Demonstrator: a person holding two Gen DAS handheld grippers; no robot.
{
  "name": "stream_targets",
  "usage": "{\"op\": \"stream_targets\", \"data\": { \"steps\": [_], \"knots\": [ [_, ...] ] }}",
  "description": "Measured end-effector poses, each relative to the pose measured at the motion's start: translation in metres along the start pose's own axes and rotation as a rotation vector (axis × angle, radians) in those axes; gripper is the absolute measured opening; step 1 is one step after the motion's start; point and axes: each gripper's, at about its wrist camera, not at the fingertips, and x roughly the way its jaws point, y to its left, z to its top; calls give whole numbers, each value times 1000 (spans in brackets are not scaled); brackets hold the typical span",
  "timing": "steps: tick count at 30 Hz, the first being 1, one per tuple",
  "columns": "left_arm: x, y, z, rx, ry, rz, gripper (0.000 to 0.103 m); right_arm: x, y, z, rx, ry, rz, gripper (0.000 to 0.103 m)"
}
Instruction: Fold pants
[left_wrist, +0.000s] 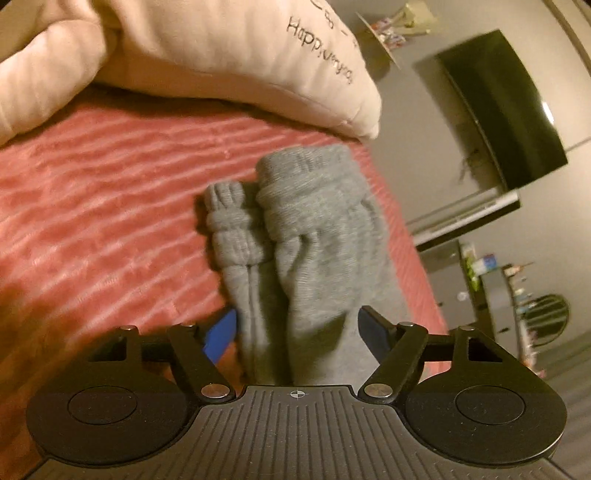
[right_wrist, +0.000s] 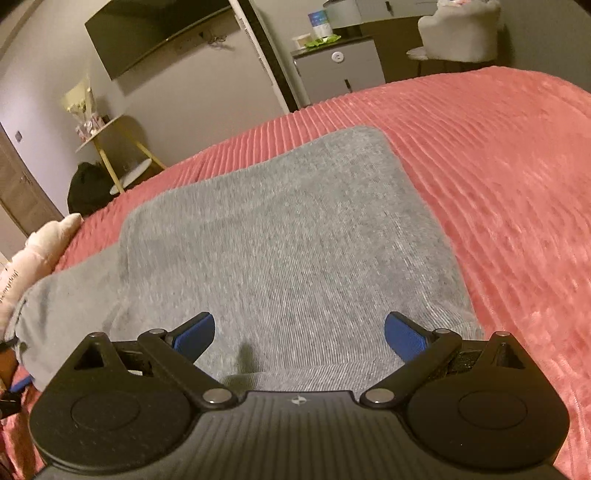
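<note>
Grey pants (right_wrist: 280, 236) spread on a pink ribbed bedspread (right_wrist: 498, 177), cream pillow (left_wrist: 229, 51) beyond the cuffs, left gripper (left_wrist: 297, 328) and right gripper (right_wrist: 299, 336) both released, clutching nothing.

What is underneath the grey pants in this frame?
The grey pants lie directly on the ribbed pink bedspread, which shows all around them. Whatever sits beneath the fabric itself is covered and cannot be seen.
</note>
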Motion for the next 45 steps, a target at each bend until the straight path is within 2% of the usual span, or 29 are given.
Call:
{"op": "stream_targets", "data": {
  "steps": [1,3,7,10,11,13,15,18,20,23,27,30,35,37,40,41,42,43,45],
  "knots": [
    [2,3,0,-13,17,23,69,0,0,0,5,-5,3,99],
    [-1,5,3,-41,1,1,74,3,-1,1,7,-9,4,99],
    [11,12,8,-34,11,-19,78,6,1,2,-12,-16,-5,99],
    [22,13,17,-88,-6,-39,76,7,2,1,-14,-23,-8,99],
    [26,11,20,-100,-4,-37,73,7,2,1,-13,-24,-6,99],
    [31,3,24,-74,11,-2,47,6,1,1,-5,-27,-1,99],
    [35,-5,26,-8,17,25,33,5,-1,1,10,-31,6,99],
    [25,-23,26,78,-7,7,24,4,-3,1,27,-37,14,99],
    [12,-43,23,166,-40,-21,22,3,-5,1,41,-40,23,99],
    [-8,-88,12,355,-82,-57,19,0,-9,1,79,-51,42,99],
    [-32,-154,-24,605,-104,-120,16,-7,-15,1,150,-67,73,99],
    [-41,-201,-67,777,-91,-194,15,-13,-19,-2,210,-74,95,99],
    [-27,-270,-168,1077,13,-307,13,-30,-26,-10,289,-96,149,99],
    [-11,-288,-209,1157,130,-354,15,-37,-29,-14,322,-95,173,99],
    [12,-298,-264,1244,306,-325,23,-49,-36,-21,371,-93,206,99],
    [12,-296,-275,1254,318,-328,33,-52,-40,-22,383,-92,216,99],
    [11,-292,-281,1258,319,-331,58,-56,-43,-23,396,-93,229,99],
    [5,-286,-283,1249,302,-335,73,-59,-46,-24,411,-97,238,99],
    [-9,-267,-273,1192,256,-349,77,-64,-54,-25,445,-106,262,99]
  ]
}}
